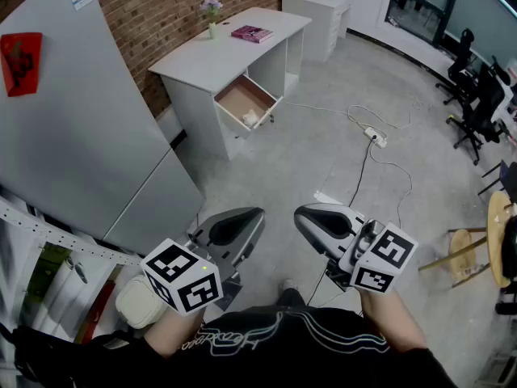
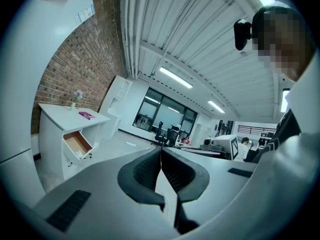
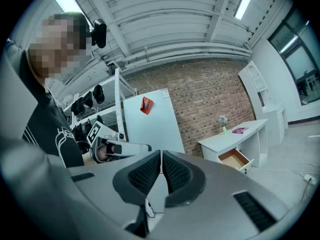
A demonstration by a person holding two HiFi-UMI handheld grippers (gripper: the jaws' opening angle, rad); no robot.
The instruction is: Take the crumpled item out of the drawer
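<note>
We are looking across one wide, open stretch of grey floor (image 1: pixel 323 136) toward one white desk (image 1: pixel 226 51), its single drawer (image 1: pixel 238 97) hanging open. Near our body, the left gripper (image 2: pixel 160 154) and right gripper (image 3: pixel 161 159) are each pressing their fingers together on nothing. Only the head view is letting us make out one pale crumpled item (image 1: pixel 250 118) at the drawer's front edge.

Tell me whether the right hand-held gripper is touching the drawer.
Apart: head view shows the right hand-held gripper far short of the drawer, floor between them.

Brown drawer (image 1: pixel 237 99), pink book (image 1: pixel 252 33)
</note>
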